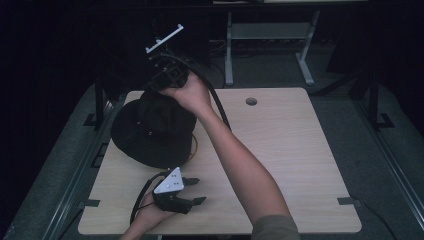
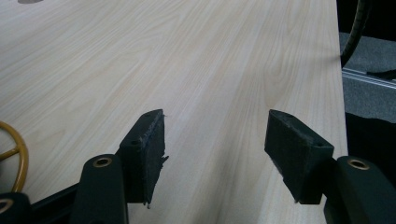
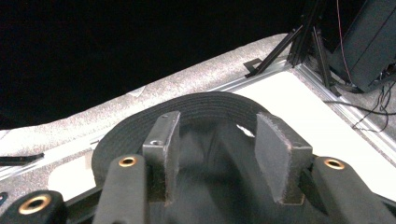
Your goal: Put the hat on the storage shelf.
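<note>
The hat [image 1: 152, 131] lies on the table [image 1: 290, 150] at its left side, left of frame centre. The right gripper [image 1: 167, 75] sits at the hat's far edge, above it in the frame. The left gripper [image 1: 192, 191] lies below the hat, near the table's bottom edge.

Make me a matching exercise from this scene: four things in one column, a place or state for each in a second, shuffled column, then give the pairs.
Things
1. black hat
2. left gripper
3. right gripper
4. round hole

Places or states
A. jaws open over bare wood near the table's front edge
B. near the table's far edge, right of the hat
C. lies on the table's left part, brim spread
D. jaws either side of a fold of the hat's crown

Pairs: 1-C, 2-A, 3-D, 4-B
</note>
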`<state>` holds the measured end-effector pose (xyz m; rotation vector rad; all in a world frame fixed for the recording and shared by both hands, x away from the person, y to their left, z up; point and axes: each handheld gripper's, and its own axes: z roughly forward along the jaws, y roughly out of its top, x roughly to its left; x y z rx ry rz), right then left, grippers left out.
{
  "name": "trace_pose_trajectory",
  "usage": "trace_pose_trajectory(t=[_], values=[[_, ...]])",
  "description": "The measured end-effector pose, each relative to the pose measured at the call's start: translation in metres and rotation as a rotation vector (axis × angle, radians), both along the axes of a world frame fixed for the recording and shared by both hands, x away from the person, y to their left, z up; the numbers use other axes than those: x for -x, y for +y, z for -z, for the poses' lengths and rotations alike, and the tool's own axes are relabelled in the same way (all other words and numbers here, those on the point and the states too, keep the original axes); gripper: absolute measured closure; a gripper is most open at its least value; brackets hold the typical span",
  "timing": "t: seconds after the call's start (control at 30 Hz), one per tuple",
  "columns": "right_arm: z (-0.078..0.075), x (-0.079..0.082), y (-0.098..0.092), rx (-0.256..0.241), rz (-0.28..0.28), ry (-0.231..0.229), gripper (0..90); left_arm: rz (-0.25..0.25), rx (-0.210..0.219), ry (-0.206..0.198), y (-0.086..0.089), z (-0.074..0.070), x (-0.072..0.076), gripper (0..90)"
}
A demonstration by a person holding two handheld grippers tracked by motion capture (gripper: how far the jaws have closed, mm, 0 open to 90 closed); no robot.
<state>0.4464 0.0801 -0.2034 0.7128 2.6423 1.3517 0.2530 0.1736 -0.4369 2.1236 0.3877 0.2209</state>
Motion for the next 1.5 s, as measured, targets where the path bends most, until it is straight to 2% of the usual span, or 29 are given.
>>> trace_pose_trajectory(t=[0.2,0.23,0.27,0.53,0.8,1.5], values=[[0.006,0.004,-0.028,-0.057,0.003,0.006,43.6,-0.009,0.007,0.011,0.001,0.0,0.0,37.4],[0.01,0.005,-0.038,-0.069,0.003,-0.002,41.5,-0.016,0.009,0.018,0.002,0.0,0.0,37.1],[0.01,0.005,-0.038,-0.069,0.003,-0.002,41.5,-0.016,0.009,0.018,0.002,0.0,0.0,37.0],[0.024,0.011,-0.075,-0.118,0.028,0.01,35.2,-0.045,0.037,0.044,0.008,0.0,-0.004,35.0],[0.035,0.013,-0.105,-0.137,0.073,0.021,32.3,-0.068,0.054,0.066,0.008,0.002,-0.009,31.4],[0.05,0.019,-0.156,-0.159,0.143,0.046,27.4,-0.082,0.053,0.081,0.009,0.002,-0.012,28.1]])
